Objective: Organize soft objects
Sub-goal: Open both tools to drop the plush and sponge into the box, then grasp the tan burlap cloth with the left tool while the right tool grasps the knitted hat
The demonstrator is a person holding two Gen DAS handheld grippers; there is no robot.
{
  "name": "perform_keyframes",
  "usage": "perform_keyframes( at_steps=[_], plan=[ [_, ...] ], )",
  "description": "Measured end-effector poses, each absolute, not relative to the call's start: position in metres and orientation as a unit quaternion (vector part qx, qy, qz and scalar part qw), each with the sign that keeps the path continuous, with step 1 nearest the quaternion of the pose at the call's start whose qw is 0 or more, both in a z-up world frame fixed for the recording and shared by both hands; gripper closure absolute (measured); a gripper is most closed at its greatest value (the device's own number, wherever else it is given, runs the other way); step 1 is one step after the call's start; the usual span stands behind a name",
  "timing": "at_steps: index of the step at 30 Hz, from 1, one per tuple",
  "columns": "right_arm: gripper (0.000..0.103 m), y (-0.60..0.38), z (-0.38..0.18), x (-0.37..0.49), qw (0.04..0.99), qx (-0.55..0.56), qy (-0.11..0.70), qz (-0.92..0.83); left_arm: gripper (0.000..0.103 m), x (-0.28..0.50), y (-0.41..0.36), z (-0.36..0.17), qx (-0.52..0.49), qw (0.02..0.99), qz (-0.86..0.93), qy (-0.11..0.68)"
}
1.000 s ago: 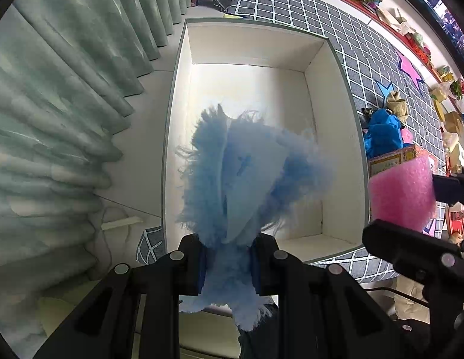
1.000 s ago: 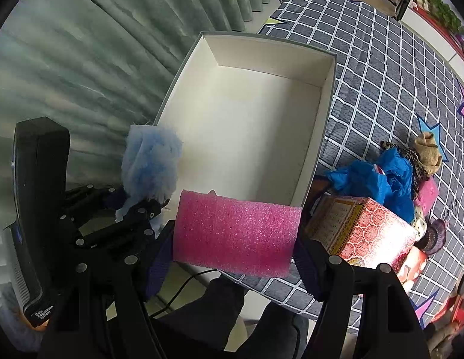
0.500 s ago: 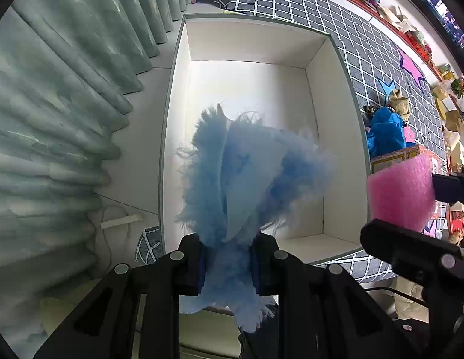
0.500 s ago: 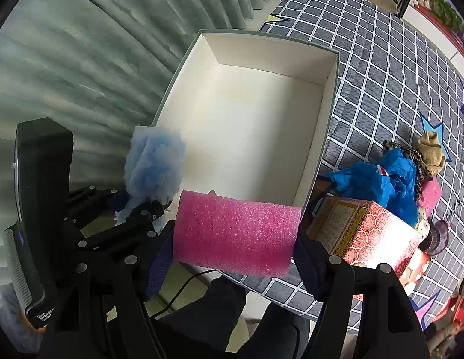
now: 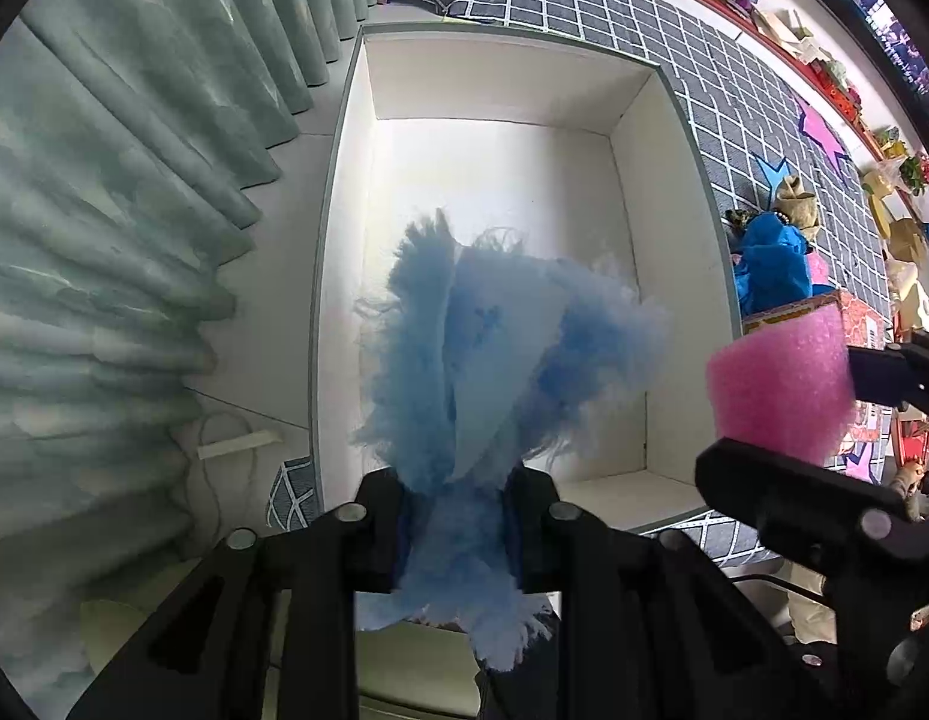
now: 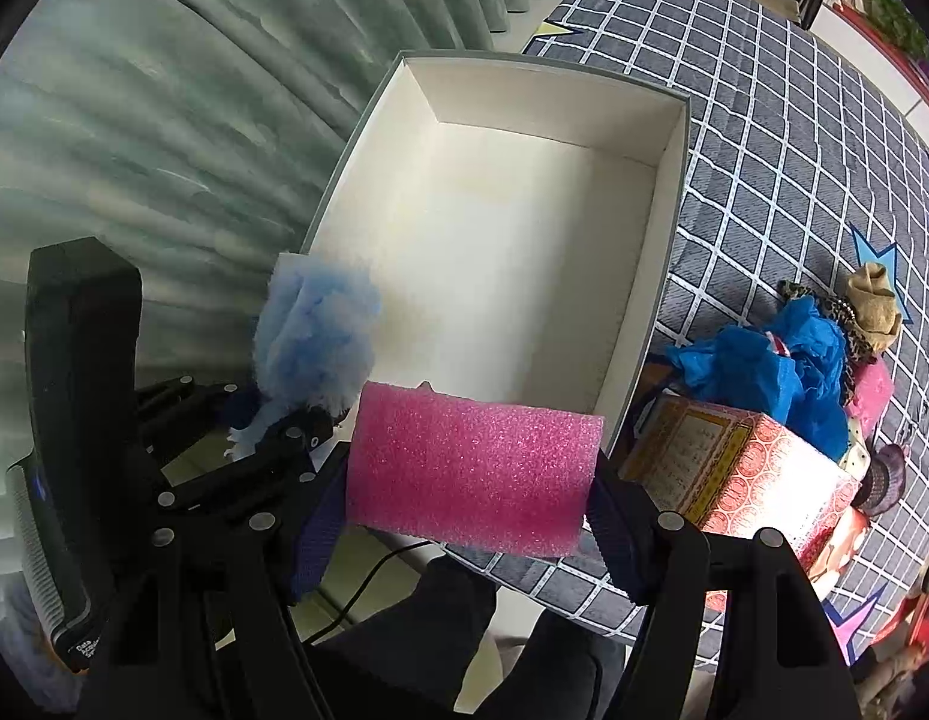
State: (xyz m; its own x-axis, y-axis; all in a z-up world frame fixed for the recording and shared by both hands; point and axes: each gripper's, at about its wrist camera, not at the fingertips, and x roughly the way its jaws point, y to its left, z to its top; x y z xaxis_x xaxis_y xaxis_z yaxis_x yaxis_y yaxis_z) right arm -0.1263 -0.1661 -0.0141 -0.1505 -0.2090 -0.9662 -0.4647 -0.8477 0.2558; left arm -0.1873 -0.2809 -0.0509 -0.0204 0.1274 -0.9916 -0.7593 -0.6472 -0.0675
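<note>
1. Blue fluffy fabric [image 5: 482,372] sits between the pads of the left gripper [image 5: 461,531], which points straight down above the near end of the white box [image 5: 668,276]. Its jaws have just been opening a little; the fluff still fills the gap and bulges against both pads, so the fabric has not dropped.
2. Ragged tufts of that fabric spread upward over the box floor in the left wrist view, and a frayed corner hangs below the pads.
3. Pink foam block [image 6: 473,471] is clamped end to end by the right gripper [image 6: 470,516], whose jaws stand fairly wide to span it. It hangs over the box's near right corner, just beside the left gripper.
4. Inside, the box shows only its bare cream floor and walls; it has a grey-green outer rim and rests on a grey checked cloth [image 6: 782,138].
5. Right of the box lie a red patterned carton [image 6: 740,468], a crumpled blue bag [image 6: 764,366], a leopard-print item [image 6: 836,318] and a tan cloth bundle [image 6: 875,300], all close together.
6. Pale green curtains [image 5: 104,228] hang to the left of the box.
</note>
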Motion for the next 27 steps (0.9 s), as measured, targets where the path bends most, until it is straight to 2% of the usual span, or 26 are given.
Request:
perform_keyframes(
  at_steps=[1, 2, 3, 4, 5, 8, 9, 17, 22, 27],
  plan=[
    [0.028, -0.166, -0.014, -0.126, 0.088, -0.644, 0.264, 0.713, 0.053, -0.187, -0.281, -0.051, -0.616, 0.334, 0.666, 0.255],
    [0.028, -0.165, -0.014, -0.126, 0.086, -0.642, 0.267, 0.713, 0.045, -0.187, -0.281, -0.051, -0.616, 0.336, 0.666, 0.254],
    [0.026, -0.164, -0.014, -0.125, 0.085, -0.641, 0.274, 0.712, 0.031, -0.187, -0.282, -0.05, -0.615, 0.336, 0.667, 0.252],
    [0.011, -0.164, -0.014, -0.124, 0.085, -0.641, 0.278, 0.711, 0.02, -0.188, -0.282, -0.05, -0.617, 0.335, 0.668, 0.247],
    [0.001, -0.162, -0.014, -0.124, 0.087, -0.639, 0.28, 0.711, 0.018, -0.19, -0.283, -0.05, -0.62, 0.334, 0.668, 0.242],
    [0.001, -0.155, -0.006, -0.119, 0.096, -0.625, 0.288, 0.719, 0.008, -0.195, -0.283, -0.05, -0.63, 0.329, 0.666, 0.227],
    [0.001, -0.152, -0.002, -0.118, 0.099, -0.619, 0.289, 0.723, 0.001, -0.197, -0.282, -0.05, -0.633, 0.326, 0.666, 0.222],
    [0.001, -0.111, 0.032, -0.093, 0.14, -0.576, 0.319, 0.74, 0.0, -0.199, -0.255, -0.027, -0.629, 0.347, 0.665, 0.204],
    [0.001, -0.055, 0.044, -0.047, 0.213, -0.546, 0.348, 0.732, 0.0, -0.182, -0.213, -0.011, -0.612, 0.383, 0.656, 0.219],
    [0.001, 0.001, 0.028, 0.019, 0.292, -0.523, 0.411, 0.687, 0.0, -0.154, -0.157, -0.004, -0.595, 0.425, 0.632, 0.255]
  ],
)
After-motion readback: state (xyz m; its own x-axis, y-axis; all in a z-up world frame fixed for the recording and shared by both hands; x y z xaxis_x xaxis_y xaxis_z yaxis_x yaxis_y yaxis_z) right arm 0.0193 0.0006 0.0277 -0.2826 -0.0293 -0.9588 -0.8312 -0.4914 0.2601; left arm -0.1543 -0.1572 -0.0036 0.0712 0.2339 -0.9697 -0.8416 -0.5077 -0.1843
